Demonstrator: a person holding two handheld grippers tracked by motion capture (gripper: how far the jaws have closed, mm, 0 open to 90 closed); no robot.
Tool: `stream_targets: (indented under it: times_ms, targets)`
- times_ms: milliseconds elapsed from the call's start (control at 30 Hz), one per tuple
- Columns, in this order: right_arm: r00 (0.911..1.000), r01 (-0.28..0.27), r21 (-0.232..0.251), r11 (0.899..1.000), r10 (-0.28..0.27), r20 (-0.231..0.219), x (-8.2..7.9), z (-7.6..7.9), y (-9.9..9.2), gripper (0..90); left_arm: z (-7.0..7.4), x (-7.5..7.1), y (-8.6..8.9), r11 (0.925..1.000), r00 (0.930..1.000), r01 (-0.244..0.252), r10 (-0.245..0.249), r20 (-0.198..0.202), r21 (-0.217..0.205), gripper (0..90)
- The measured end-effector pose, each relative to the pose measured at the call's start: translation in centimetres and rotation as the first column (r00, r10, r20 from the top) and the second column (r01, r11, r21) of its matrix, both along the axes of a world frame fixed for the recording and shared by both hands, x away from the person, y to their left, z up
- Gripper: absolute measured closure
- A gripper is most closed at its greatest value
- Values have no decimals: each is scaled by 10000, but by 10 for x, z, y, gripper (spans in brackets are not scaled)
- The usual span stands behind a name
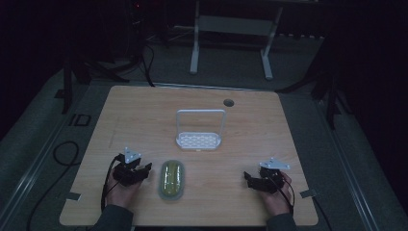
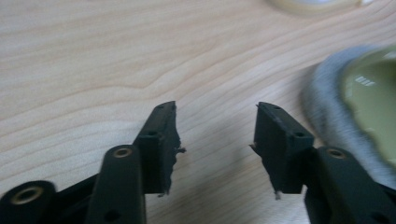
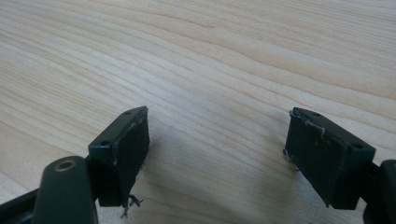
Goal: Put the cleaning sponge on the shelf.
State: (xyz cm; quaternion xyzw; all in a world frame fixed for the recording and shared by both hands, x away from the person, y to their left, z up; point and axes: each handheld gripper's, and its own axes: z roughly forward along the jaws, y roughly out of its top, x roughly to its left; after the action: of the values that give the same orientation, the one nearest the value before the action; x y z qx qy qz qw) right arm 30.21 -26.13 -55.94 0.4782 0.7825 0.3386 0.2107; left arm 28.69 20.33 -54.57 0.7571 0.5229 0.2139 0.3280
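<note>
Tabletop of pale wood, from the high view: I hold the left hand-held gripper just beside an oblong olive-green dish near the front edge, and the right hand-held gripper well apart at the other side. A white wire rack with a tall hoop stands behind the dish, towards the middle. Dish looks to me like glazed ware: stiff, smooth, probably slippery and breakable, best pinched across its raised rim at a long side.

Left gripper view: my jaws stand apart over bare wood, nothing between them; the dish's grey rim and glossy green inside lie close to the right.

Right gripper view: jaws spread wide, empty, over wood grain.

I can read no brand, label or writing anywhere.
</note>
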Motion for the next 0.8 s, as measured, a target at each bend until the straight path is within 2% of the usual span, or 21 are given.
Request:
stream_targets:
  times_ms: [100, 167, 200, 300, 467, 533, 567, 600, 733, 767, 800]
  targets:
    - [10000, -3, 0, 10000, 3, 4, 0, 0, 0, 214, 8, -7, 0, 9997, 9992, 94, -85, 383, -245, 536]
    - [10000, 0, 2, 10000, 0, 3, 0, 0, 0, 214, 8, -7, 0, 9997, 9992, 94, -85, 383, -245, 542]
    - [10000, 0, 2, 10000, 0, 3, 0, 0, 0, 214, 15, -12, 0, 9977, 9982, 279, -244, 549, -622, 542]
    - [10000, -3, 0, 10000, 3, 5, 0, 0, 0, 214, 22, -16, -2, 9946, 9970, 515, -459, 631, -903, 579]
    - [10000, -1, 1, 10000, 1, 1, 0, 0, 0, 214, 33, -24, -10, 9903, 9928, 954, -872, 827, -1009, 644]
    - [10000, 0, 1, 10000, 0, 1, 0, 0, 0, 214, 38, -28, -14, 9861, 9886, 1290, -1196, 917, -1049, 687]
    - [10000, 0, 1, 10000, 0, 1, 0, 0, 0, 214, 38, -28, -14, 9861, 9886, 1290, -1196, 917, -1049, 707]
    - [10000, 1, 2, 10000, -1, 1, 0, 0, 0, 214, 43, -32, -19, 9794, 9841, 1622, -1515, 932, -1205, 768]
    - [10000, -1, -2, 10000, 1, 4, 0, 0, 0, 214, 48, -37, -24, 9743, 9802, 1860, -1751, 929, -1267, 895]
    - [10000, -2, -1, 10000, 2, 3, 0, 0, 0, 214, 53, -40, -28, 9700, 9764, 2045, -1926, 981, -1311, 898]
    - [10000, -1, -2, 10000, 1, 4, 0, 0, 0, 214, 54, -41, -30, 9690, 9753, 2104, -1990, 954, -1298, 900]
